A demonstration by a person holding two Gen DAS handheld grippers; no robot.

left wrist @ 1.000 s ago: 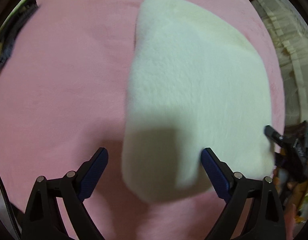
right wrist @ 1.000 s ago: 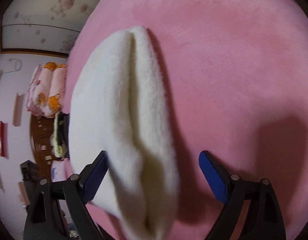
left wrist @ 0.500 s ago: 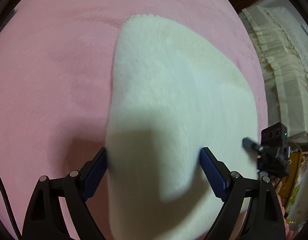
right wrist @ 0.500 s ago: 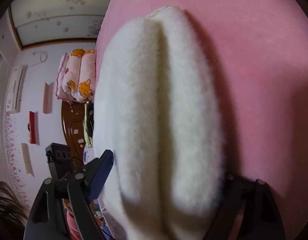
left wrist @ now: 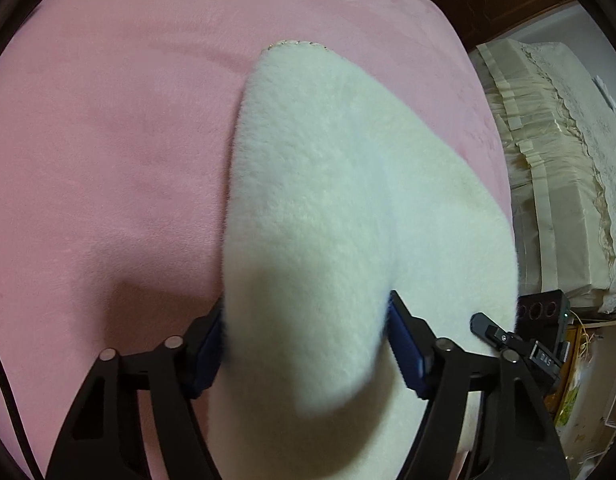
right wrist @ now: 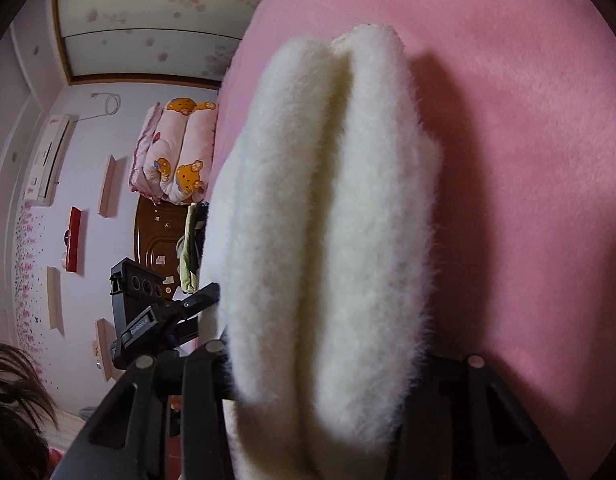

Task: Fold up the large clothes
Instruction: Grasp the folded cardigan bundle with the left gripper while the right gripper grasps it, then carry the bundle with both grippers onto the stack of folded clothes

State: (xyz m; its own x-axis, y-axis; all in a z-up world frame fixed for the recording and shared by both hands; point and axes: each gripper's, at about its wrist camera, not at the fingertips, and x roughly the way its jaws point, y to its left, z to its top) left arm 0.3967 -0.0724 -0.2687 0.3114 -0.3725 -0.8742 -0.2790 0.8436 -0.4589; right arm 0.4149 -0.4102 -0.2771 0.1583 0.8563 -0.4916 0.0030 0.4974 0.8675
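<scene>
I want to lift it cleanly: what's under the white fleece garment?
The white fleece garment lies folded on the pink blanket, which shows all around it. The left gripper and right gripper are closing on its near edge. Anything beneath the folds is covered.

Left wrist cam: steep downward look, close over white fleece garment (left wrist: 348, 240) on pink blanket (left wrist: 108, 140). Right wrist cam: shallower, edge-on along same garment (right wrist: 328, 220). Shared: garment, blanket.
</scene>
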